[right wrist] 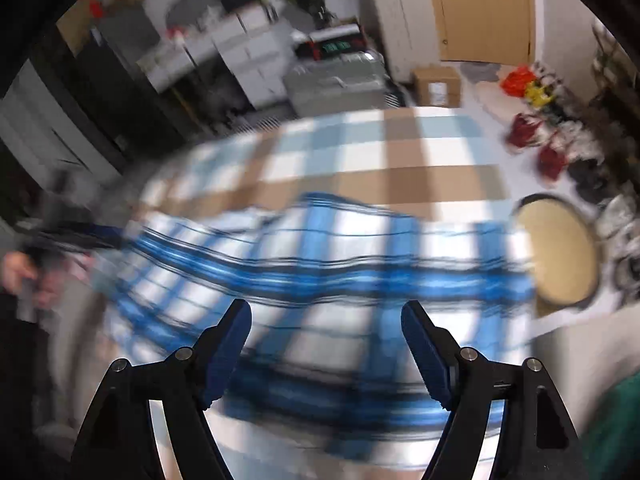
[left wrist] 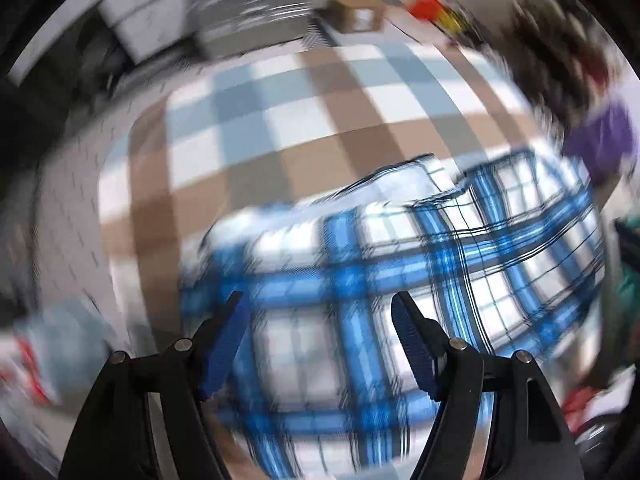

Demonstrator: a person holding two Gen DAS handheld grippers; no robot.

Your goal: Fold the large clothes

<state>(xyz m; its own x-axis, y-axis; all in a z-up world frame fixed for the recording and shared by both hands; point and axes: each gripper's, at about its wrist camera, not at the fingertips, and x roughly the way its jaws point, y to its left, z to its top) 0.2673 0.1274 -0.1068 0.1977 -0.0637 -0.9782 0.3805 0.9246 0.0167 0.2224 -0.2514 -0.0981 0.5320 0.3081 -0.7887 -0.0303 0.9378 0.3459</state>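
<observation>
The left gripper was seen with its jaws spread wide apart and nothing caught between the blue pads; the pads were held clear above the cloth, not pressed on it. The right gripper was likewise found with its jaws well apart and empty, nothing being gripped or touched as far as the blur allowed.

The blue plaid shirt was laid on the checked tablecloth, at the near side of the table and directly beneath both grippers. In the left wrist view a lifted or folded edge of the shirt was shown toward the far right, with paler fabric beside it. Both pictures were heavily smeared, so finer folds could not be made out.

Only in the right wrist view were shown a round tray just right of the shirt, a hand at the far left edge, a pale cabinet and a wooden door at the far wall. A cardboard box beyond the tablecloth was caught in both views. A purple shape at the right was given by the left wrist view alone; what it was could not be told.
</observation>
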